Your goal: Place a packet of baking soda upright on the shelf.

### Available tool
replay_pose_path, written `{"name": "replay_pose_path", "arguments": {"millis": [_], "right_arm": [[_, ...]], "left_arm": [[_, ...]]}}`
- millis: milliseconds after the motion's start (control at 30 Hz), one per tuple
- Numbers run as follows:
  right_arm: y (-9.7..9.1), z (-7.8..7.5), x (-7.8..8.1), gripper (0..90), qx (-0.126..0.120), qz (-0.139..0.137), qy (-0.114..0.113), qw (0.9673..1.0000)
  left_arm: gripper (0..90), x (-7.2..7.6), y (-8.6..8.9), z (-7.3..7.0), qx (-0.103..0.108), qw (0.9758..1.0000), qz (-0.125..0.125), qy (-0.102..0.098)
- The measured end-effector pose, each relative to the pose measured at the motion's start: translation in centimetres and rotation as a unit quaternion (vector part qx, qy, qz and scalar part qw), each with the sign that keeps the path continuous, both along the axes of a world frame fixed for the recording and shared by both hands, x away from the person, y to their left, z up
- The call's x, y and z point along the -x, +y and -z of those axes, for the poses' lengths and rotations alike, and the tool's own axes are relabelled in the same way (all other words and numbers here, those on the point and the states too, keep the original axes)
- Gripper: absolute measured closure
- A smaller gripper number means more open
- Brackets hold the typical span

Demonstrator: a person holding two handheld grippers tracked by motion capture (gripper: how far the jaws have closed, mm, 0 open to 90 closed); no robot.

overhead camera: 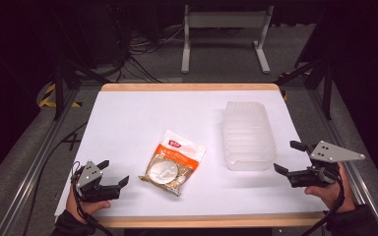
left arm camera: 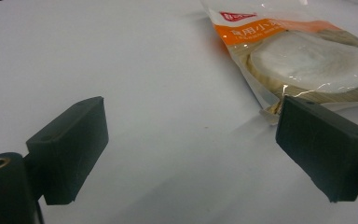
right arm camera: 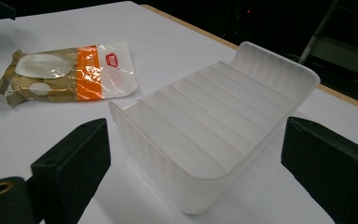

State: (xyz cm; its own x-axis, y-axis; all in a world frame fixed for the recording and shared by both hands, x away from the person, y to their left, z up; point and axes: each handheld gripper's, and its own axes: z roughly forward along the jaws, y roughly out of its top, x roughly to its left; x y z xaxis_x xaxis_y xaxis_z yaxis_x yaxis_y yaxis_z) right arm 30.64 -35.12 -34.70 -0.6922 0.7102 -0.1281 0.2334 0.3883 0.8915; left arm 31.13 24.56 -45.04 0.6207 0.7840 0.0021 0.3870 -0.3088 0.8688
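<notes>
Both grippers hover wide open near the desk's front edge: left gripper [overhead camera: 112,173] just left of the snack packet [overhead camera: 173,162] lying mid-desk, right gripper [overhead camera: 289,158] just right of the empty translucent tray [overhead camera: 246,135] nearby.

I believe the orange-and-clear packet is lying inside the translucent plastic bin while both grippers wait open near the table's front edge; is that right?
Not quite. The packet lies flat on the white table, left of the bin and apart from it, as the high view shows. The rest holds: the left gripper and right gripper are both open near the front edge.
</notes>
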Motion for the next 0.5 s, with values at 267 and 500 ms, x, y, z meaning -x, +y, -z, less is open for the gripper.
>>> {"name": "replay_pose_path", "arguments": {"millis": [267,500], "right_arm": [[3.8,-0.3,-0.5,9.6,0.022,-0.041,0.005,0.9989],[7.1,0.2,-1.3,10.4,0.041,-0.071,0.017,0.9965]], "left_arm": [[10.2,0.0,-0.3,0.1,-0.004,1.0,0.006,0.003],[10.2,0.0,-0.3,0.2,-0.003,0.9999,0.008,0.005]]}}
